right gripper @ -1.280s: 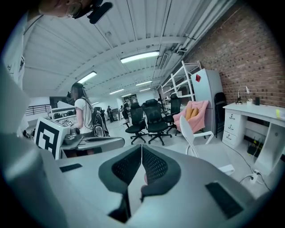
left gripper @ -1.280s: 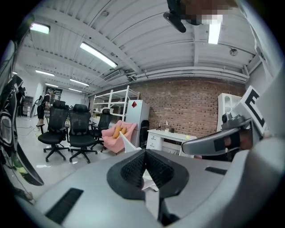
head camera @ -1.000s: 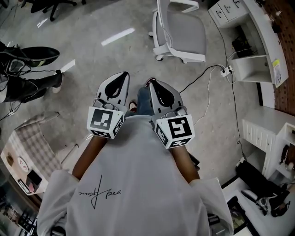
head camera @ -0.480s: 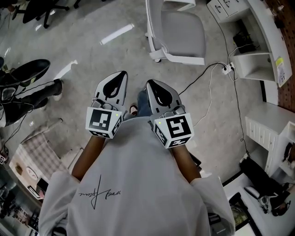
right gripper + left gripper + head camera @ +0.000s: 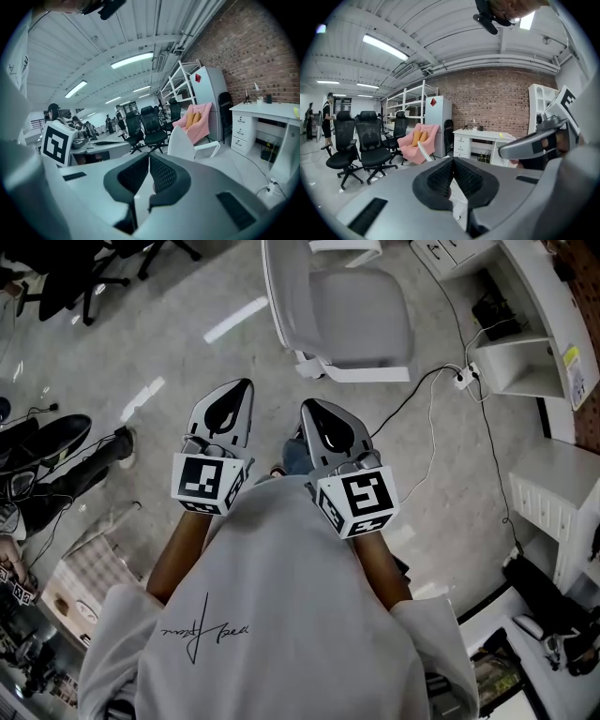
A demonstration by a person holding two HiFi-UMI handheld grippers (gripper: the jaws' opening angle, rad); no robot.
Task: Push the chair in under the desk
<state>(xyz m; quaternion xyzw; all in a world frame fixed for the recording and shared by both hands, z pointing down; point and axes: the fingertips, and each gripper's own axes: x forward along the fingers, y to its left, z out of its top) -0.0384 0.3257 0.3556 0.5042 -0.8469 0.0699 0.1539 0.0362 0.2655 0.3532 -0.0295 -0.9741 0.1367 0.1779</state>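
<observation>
A white chair [image 5: 347, 315] with a grey seat stands on the concrete floor ahead of me, apart from both grippers. The white desk [image 5: 553, 296] runs along the right side. I hold my left gripper [image 5: 228, 407] and right gripper [image 5: 319, 423] side by side in front of my chest, both shut and empty. The left gripper view shows its jaws [image 5: 453, 171] pressed together, with the desk [image 5: 487, 138] far behind them. In the right gripper view the shut jaws [image 5: 149, 171] point toward the chair's white back [image 5: 185, 143] and the desk [image 5: 267, 112].
A black cable and power strip [image 5: 461, 381] lie on the floor between chair and desk. Black office chairs [image 5: 361, 145] and a pink armchair [image 5: 419, 140] stand farther off. Someone's black shoes [image 5: 56, 442] and a checkered box [image 5: 89, 573] are at my left.
The chair has come closer and lower in the head view, and the floor has slid back beneath me. Both grippers keep the same shut pose before my chest.
</observation>
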